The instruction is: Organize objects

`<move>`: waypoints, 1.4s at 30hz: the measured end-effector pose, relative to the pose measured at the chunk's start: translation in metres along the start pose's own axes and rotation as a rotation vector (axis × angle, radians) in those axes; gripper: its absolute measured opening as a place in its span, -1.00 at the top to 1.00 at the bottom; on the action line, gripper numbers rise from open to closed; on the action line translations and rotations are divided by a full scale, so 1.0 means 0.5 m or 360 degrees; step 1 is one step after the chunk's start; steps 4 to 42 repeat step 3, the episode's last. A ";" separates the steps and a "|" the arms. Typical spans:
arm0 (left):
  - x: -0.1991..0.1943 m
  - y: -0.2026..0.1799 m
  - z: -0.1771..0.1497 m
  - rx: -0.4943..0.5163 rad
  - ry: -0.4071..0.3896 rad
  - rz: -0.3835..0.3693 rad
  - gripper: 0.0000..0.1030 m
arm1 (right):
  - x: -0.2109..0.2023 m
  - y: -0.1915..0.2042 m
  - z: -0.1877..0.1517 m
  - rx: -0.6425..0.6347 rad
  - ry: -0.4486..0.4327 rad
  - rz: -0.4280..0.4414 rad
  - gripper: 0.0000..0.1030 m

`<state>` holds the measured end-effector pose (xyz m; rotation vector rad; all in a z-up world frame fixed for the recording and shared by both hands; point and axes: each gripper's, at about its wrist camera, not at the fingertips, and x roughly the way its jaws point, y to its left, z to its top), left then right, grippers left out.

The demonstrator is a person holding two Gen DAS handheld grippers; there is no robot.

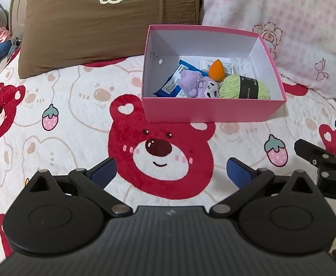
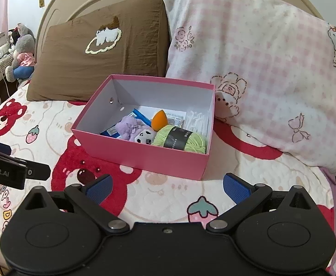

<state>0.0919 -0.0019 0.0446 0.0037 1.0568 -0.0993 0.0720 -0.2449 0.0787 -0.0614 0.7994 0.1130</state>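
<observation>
A pink box [image 1: 211,112] [image 2: 145,158] with a white inside sits on the bed near the pillows. It holds a green yarn ball [image 1: 244,87] [image 2: 179,139], an orange sponge [image 1: 215,69] [image 2: 159,120], a purple plush [image 1: 191,82] [image 2: 130,127], a small white toy [image 1: 211,89] [image 2: 145,138], a blue packet [image 1: 172,85] [image 2: 140,116] and white packets [image 1: 241,65] [image 2: 196,120]. My left gripper [image 1: 171,172] is open and empty, short of the box over the red bear print. My right gripper [image 2: 166,187] is open and empty just before the box's front wall.
The bed has a white blanket [image 1: 53,119] [image 2: 248,172] with red bears and strawberries. A brown pillow [image 1: 103,30] [image 2: 103,62] and a pink checked pillow [image 1: 283,30] [image 2: 260,69] lean at the head. Stuffed toys [image 2: 21,53] sit at far left.
</observation>
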 end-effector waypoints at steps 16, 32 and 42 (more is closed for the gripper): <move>0.002 0.000 0.000 0.0005 0.0011 -0.0004 -1.00 | 0.001 0.000 0.000 -0.0003 0.0002 0.0000 -1.00; 0.002 0.000 0.000 0.0005 0.0011 -0.0004 -1.00 | 0.001 0.000 0.000 -0.0003 0.0002 0.0000 -1.00; 0.002 0.000 0.000 0.0005 0.0011 -0.0004 -1.00 | 0.001 0.000 0.000 -0.0003 0.0002 0.0000 -1.00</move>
